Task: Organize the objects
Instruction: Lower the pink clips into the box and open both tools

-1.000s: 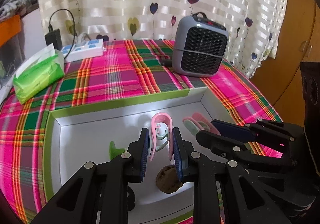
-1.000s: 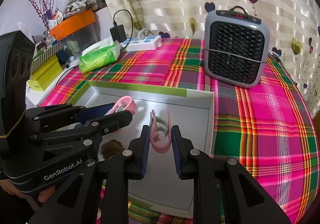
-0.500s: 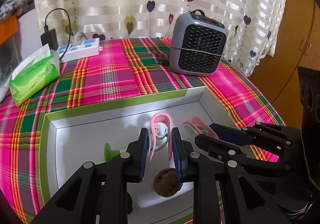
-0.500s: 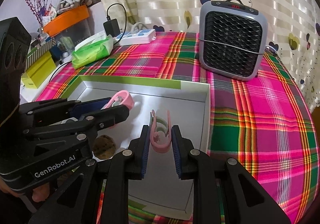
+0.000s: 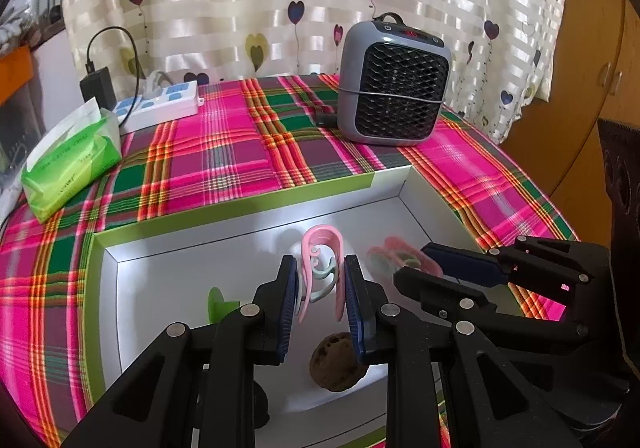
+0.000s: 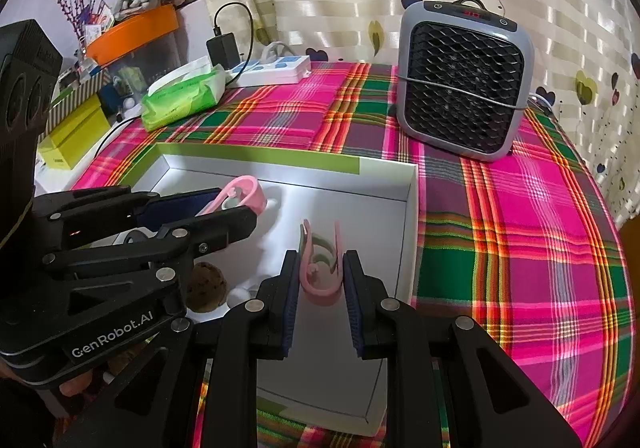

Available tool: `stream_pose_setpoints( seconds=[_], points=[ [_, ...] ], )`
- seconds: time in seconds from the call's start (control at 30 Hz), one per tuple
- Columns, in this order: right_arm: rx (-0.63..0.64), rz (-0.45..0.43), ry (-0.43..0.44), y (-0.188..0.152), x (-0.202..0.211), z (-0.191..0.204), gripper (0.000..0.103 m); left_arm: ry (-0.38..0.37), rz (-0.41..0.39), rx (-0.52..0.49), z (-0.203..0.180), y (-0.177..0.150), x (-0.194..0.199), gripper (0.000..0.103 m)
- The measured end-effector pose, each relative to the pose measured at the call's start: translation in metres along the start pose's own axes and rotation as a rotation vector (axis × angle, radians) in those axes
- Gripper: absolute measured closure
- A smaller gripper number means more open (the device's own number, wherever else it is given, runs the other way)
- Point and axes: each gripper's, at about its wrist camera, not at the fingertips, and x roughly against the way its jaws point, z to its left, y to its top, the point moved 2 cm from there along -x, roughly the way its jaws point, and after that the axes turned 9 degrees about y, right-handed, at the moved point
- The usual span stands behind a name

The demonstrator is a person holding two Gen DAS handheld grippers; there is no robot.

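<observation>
- Left tool [image 5: 320, 288] pinches a pink clip [image 5: 322, 248]; its lower legs sit hidden behind the pads.
- Right tool [image 6: 320, 288] clamps another pink clip [image 6: 320, 268], blurred in the left view.

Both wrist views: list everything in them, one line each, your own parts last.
clip: two, pink with pale green, one in each claw over the box
box: one, white inside with green rim, near on the cloth
ball: one, brown, on the box floor
green piece: one, in the box, shape unclear
heater: one, grey, far right
tissues: one green pack, far left
power strip: one, white-blue, far back
cloth: one, pink-green plaid
left claw: black, shut on a clip
right claw: black, shut on a clip
</observation>
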Motion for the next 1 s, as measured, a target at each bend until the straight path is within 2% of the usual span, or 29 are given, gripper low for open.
stream_pose_setpoints(
  seconds=[0.3, 0.47, 1.0],
  points=[
    [-0.002, -0.012, 0.013, -0.001, 0.002, 0.0, 0.08, 0.0, 0.004, -0.002, -0.001, -0.002, 0.002, 0.08],
    [-0.004, -0.028, 0.014, 0.0, 0.008, 0.002, 0.075, 0.0, 0.003, -0.002, -0.001, -0.003, 0.005, 0.08],
    [0.022, -0.073, 0.04, -0.009, 0.04, 0.028, 0.074, 0.019, -0.047, 0.011, -0.001, -0.02, 0.053, 0.08]
  ],
)
